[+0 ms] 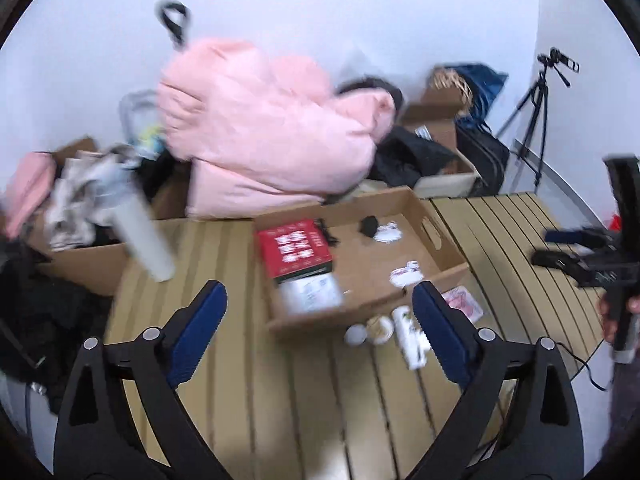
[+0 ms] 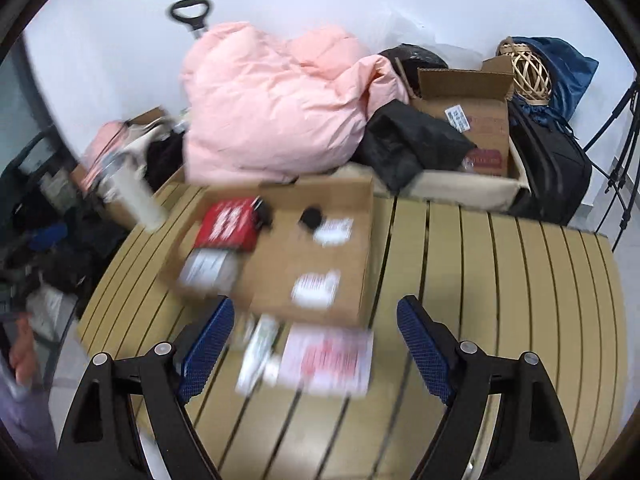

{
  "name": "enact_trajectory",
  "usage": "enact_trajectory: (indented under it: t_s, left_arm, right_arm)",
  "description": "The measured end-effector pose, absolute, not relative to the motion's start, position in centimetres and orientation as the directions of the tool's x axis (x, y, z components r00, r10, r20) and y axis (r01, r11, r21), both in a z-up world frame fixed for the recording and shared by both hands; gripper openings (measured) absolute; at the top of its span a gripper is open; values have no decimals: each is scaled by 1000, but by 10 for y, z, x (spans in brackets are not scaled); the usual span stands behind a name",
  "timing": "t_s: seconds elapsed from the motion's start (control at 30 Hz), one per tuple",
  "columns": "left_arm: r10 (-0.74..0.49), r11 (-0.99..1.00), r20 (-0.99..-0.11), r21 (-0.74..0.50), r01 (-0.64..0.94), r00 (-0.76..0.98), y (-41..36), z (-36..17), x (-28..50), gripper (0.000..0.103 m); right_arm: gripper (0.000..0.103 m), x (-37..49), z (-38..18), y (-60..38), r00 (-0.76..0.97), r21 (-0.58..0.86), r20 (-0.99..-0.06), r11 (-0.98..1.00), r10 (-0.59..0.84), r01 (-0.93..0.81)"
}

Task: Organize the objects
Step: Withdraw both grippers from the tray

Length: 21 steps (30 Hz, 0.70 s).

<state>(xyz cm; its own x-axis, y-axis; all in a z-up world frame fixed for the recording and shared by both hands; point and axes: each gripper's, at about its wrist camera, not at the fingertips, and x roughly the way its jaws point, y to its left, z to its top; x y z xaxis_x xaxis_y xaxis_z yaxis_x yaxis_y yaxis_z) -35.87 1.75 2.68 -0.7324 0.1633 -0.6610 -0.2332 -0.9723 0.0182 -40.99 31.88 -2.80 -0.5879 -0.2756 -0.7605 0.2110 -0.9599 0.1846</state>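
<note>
A shallow cardboard tray (image 1: 436, 236) (image 2: 360, 200) lies on the slatted wooden table (image 1: 280, 400) (image 2: 500, 280). It holds a red box (image 1: 294, 246) (image 2: 230, 222), a white box (image 1: 310, 296), a small black item (image 1: 369, 225) (image 2: 312, 216) and white packets (image 1: 406, 274) (image 2: 316, 286). In front of the tray lie a white tube (image 1: 408, 336) (image 2: 260, 350), two small round items (image 1: 370, 330) and a pink-and-white packet (image 1: 464, 302) (image 2: 328, 360). My left gripper (image 1: 320, 308) is open and empty above the table. My right gripper (image 2: 316, 320) is open and empty, over the packet and tube.
A pink duvet (image 1: 264, 128) (image 2: 272, 108) is piled behind the tray with cardboard boxes (image 1: 436, 128) (image 2: 468, 120), black bags and clothes. A white cylinder (image 1: 144, 240) (image 2: 134, 196) leans at the left. A tripod (image 1: 536, 120) stands at the right.
</note>
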Motion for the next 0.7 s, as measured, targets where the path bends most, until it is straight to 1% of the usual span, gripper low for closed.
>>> enact_trajectory:
  t_s: [0.03, 0.07, 0.17, 0.23, 0.3, 0.43, 0.53, 0.63, 0.7]
  left_arm:
    - [152, -977, -648, 17, -214, -746, 9, 33, -338, 101]
    - [153, -978, -641, 10, -207, -752, 3, 36, -322, 102]
    - [155, -980, -623, 3, -201, -767, -16, 52, -270, 103]
    - [157, -980, -598, 3, -199, -786, -26, 62, -239, 103]
    - [167, -979, -599, -5, -205, -783, -29, 65, -222, 103]
    - [181, -977, -605, -17, -215, -775, -25, 63, -200, 103]
    - [196, -973, -633, -30, -230, -749, -12, 50, -198, 103]
    - [223, -967, -676, -59, -249, -703, 7, 30, -204, 103]
    - [243, -960, -694, -72, -270, -677, 20, 16, -209, 103]
  right_arm:
    - [87, -386, -25, 319, -580, 181, -764, -957, -281, 225]
    - [87, -366, -23, 319, -567, 185, -770, -952, -294, 243]
    - [87, -301, -9, 317, -552, 181, -769, -937, -324, 298]
    - [87, -264, 3, 317, -570, 137, -763, -938, -305, 318]
    - [87, -235, 14, 321, -583, 108, -760, -941, -287, 322]
    - [87, -201, 29, 330, -613, 60, -754, -954, -236, 293]
    - [87, -189, 34, 341, -636, 64, -738, -962, -225, 266]
    - [87, -187, 21, 353, -638, 52, -752, -980, -166, 193]
    - [87, -190, 7, 359, -616, 75, -769, -982, -169, 176]
